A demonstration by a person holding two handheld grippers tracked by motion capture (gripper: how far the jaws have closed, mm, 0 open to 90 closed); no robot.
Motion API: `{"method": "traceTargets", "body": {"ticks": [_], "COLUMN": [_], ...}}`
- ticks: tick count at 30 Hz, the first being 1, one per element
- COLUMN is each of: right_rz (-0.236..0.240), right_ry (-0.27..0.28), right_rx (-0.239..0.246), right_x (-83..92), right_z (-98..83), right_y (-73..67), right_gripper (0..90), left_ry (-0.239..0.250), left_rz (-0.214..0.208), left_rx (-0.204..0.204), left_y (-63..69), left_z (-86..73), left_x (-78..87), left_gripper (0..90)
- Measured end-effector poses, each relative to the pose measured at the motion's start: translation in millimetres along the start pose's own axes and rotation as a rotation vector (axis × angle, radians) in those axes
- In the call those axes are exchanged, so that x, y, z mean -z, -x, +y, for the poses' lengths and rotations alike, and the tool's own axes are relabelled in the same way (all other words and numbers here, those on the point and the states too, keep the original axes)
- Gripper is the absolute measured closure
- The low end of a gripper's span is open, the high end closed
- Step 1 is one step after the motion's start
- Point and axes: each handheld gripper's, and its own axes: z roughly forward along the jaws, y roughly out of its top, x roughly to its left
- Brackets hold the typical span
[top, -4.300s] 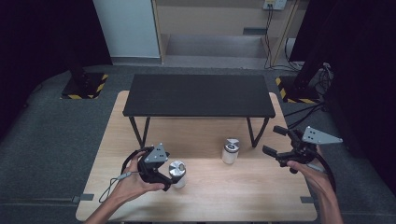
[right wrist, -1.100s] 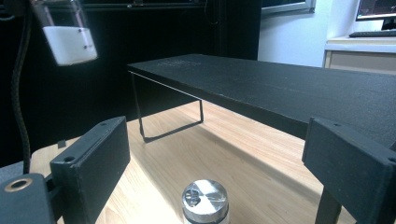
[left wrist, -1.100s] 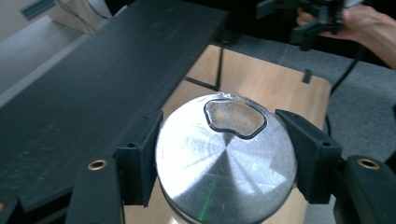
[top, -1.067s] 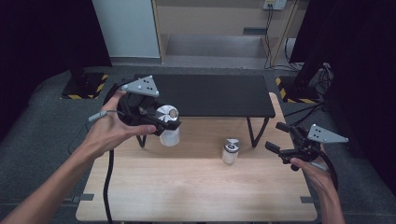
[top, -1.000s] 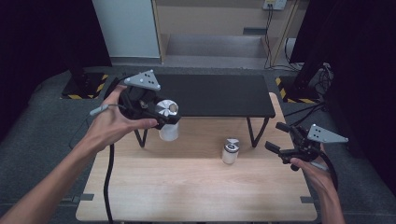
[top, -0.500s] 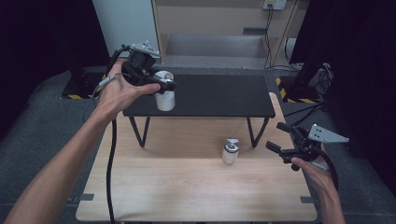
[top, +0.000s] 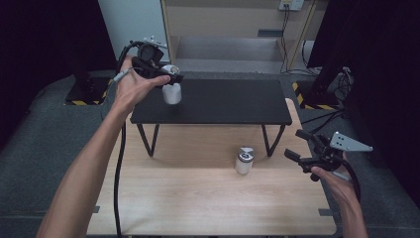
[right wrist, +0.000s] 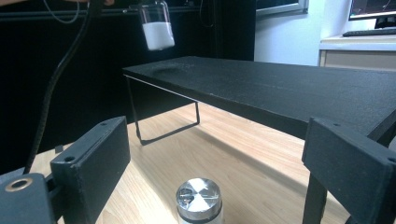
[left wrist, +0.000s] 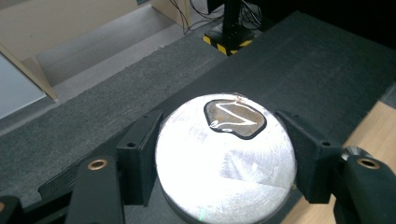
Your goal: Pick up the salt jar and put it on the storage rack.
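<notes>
Landmark: black shelf (top: pixel 213 101), the low stand on the wooden table (top: pixel 198 198).

Nearest, on the person's side of the shelf: right gripper (top: pixel 303 148) hovers over the table off the shelf's front right leg, jaws spread wide, nothing between them. In the right gripper view those jaws frame shaker 2 (right wrist: pixel 199 198) from a short way back, not touching it. Shaker 2 (top: pixel 243 160) stands upright on the table just in front of the shelf, between its legs and toward the right one, silver cap up, white fill inside.

Farther, over the shelf's left rear part: left gripper (top: pixel 168 74) is clamped on shaker 1 (top: pixel 172 91) at the cap. The left gripper view shows both pads pressed against the silver lid (left wrist: pixel 226 156) from either side. From the right gripper view shaker 1 (right wrist: pixel 155 28) hangs clear above the shelf top, base not touching, roughly upright.

Progress, as I judge it: looks like moving 2 shakers from table up onto the shelf. Shaker 1 is lifted and carried over the shelf, but not set down or released. Shaker 2 untouched, all of it left: approach, grip, lift, place. Roughly 1 third through.
</notes>
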Motion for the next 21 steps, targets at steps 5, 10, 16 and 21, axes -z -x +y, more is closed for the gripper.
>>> {"method": "traceTargets", "body": {"ticks": [5,10,16,21], "right_rz": [-0.003,-0.005,-0.003,-0.005], "right_ry": [0.001,0.006,0.008,0.008], "right_rx": [0.001,-0.005,-0.006,-0.009], "right_x": [1.2,2.7,3.3,3.2], "right_z": [-0.5,-0.7,-1.2,-2.3], "right_y": [1.0,0.8,1.1,1.7], "right_gripper": [7.6,7.8,7.9,7.9], "left_ry": [-0.016,-0.028,-0.051,-0.025], "left_rz": [0.006,0.003,-0.003,-0.013], "left_rx": [-0.009,-0.003,-0.003,0.045], "left_y": [-1.7,-6.4,-10.1,-16.4], "left_z": [0.0,-4.7,-11.7,-24.3], "left_x": [-5.4,-12.7,-23.1,-28.8], "left_gripper": [33.8,33.7,33.7,33.6]}}
